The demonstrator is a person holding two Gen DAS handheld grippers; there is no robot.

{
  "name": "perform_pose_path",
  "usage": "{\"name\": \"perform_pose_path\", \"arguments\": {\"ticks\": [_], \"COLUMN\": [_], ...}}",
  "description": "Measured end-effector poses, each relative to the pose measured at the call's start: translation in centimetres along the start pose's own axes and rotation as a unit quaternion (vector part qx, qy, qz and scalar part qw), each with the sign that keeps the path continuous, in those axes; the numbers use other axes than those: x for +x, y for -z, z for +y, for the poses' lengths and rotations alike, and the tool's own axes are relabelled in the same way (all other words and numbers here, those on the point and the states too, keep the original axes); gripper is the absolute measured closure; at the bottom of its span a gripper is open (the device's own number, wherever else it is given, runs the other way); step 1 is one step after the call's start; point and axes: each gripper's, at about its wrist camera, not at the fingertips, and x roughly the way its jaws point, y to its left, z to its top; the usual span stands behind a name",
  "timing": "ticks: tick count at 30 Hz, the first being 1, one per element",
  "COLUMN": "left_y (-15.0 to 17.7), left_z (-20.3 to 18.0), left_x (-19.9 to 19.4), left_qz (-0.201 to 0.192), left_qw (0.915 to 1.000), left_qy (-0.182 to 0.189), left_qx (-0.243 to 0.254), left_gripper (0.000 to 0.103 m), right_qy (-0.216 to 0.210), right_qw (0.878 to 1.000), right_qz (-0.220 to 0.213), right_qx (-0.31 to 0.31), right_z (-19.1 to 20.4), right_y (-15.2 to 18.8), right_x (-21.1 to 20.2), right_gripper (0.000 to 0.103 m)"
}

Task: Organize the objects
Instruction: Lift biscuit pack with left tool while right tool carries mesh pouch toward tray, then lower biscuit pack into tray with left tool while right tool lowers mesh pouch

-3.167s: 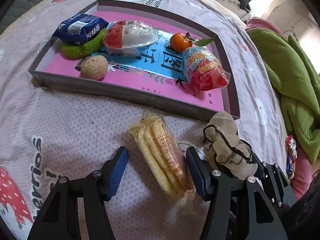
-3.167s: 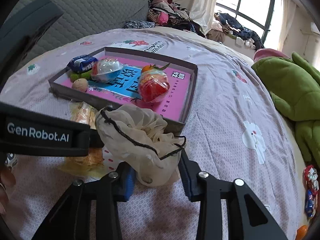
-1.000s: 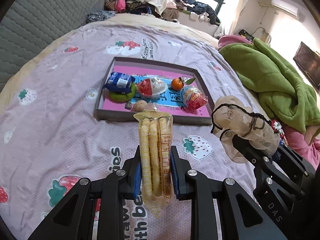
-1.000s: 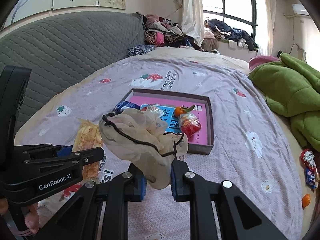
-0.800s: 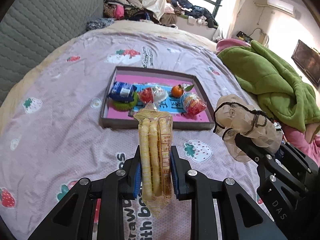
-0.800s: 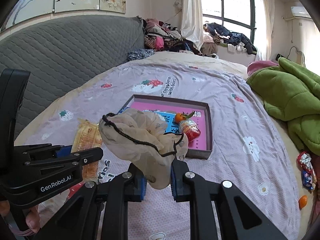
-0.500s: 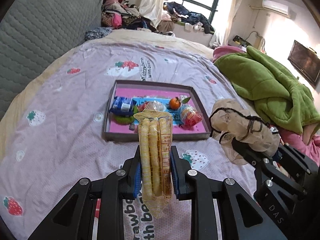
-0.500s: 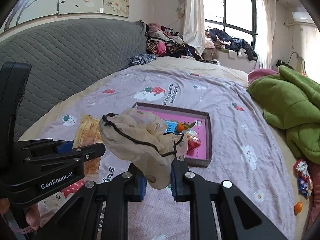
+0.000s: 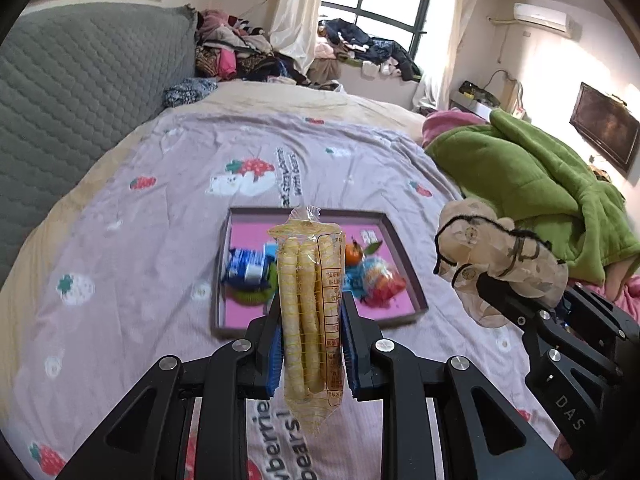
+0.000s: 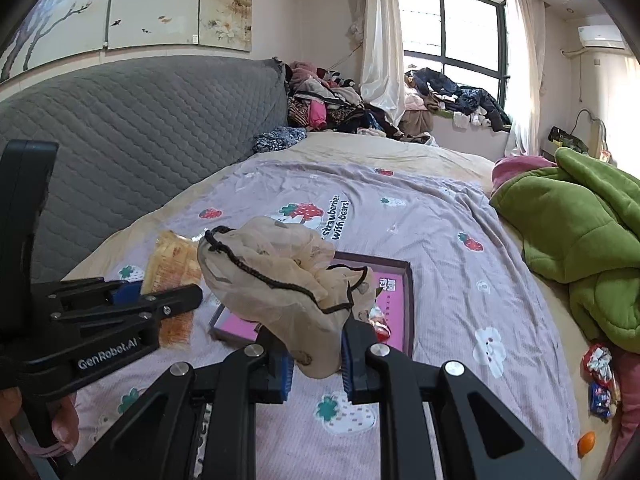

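My left gripper point(image 9: 311, 350) is shut on a clear packet of yellow corn sticks point(image 9: 311, 304) and holds it upright, high above the bed. My right gripper point(image 10: 316, 354) is shut on a beige mesh pouch with black trim point(image 10: 288, 280); the pouch also shows in the left wrist view point(image 9: 496, 256). Below lies a shallow grey tray with a pink bottom point(image 9: 402, 258), also in the right wrist view point(image 10: 410, 300). In it are a blue packet point(image 9: 244, 266), a green scrubber point(image 9: 250, 294), a mandarin point(image 9: 354, 254) and a red snack bag point(image 9: 380, 284).
The tray lies on a lilac strawberry-print bedspread point(image 9: 160, 208). A green blanket point(image 9: 532, 184) is bunched at the right. A grey quilted headboard point(image 10: 132, 128) stands at the left. Snack packets point(image 10: 600, 376) and a small orange point(image 10: 586, 442) lie at the right edge.
Both grippers have risen and pulled back from the tray, each still holding its object. The tray looks smaller and farther below.
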Motion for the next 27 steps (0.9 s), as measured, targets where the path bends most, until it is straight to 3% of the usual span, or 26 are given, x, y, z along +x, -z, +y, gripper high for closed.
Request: {"name": "perform_pose_path", "arguments": {"ticks": [13,27], "left_y": [-3.1,-2.1], "left_z": [1.8,3.7], "left_x": [7.0,14.6], "left_qz": [0.008,0.037], "left_qw": [0.9998,0.9988], "left_qy": [-0.011,-0.015], "left_qx": [0.012,0.028], "left_gripper": [0.078,0.078], "right_qy": [-0.012,-0.003], "right_qw": [0.999,0.995], "right_qz": [0.017,0.073], "right_qx": [0.043,0.069], "right_z": [-2.2,-3.6], "right_y": [-2.2,-0.6], "right_x": [7.6,18.0], "right_gripper": [0.084,0.084]}}
